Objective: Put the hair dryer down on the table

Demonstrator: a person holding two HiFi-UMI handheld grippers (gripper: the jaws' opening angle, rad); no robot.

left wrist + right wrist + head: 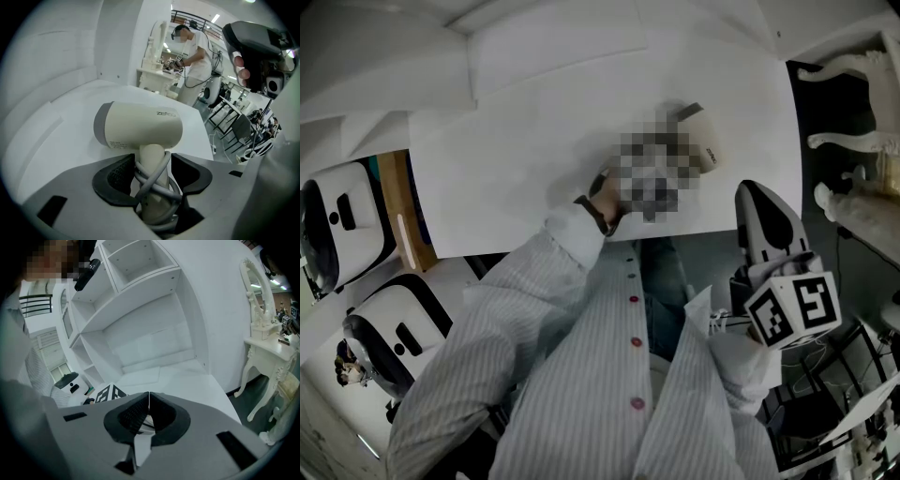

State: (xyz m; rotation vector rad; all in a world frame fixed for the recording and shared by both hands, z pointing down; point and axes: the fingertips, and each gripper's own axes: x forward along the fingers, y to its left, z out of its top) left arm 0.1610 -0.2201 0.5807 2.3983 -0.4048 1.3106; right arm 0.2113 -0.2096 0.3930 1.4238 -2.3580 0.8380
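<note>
A cream hair dryer (140,126) with a grey rear cap lies with its head on the white table (70,140), its cord wound round the handle. The handle stands between the jaws of my left gripper (153,161), which are spread wide, with a small gap at the right pad. In the head view the hair dryer (705,141) shows partly behind a mosaic patch that hides the left gripper. My right gripper (766,225) hovers off the table's near right corner, away from the dryer. Its jaws (148,399) are shut with nothing between them.
Two white rounded machines (337,225) (394,337) stand left of the table. An ornate white dressing table (853,103) is at the right. White open shelves (140,310) rise behind the table. Another person (194,61) stands far off, near metal frames (225,117).
</note>
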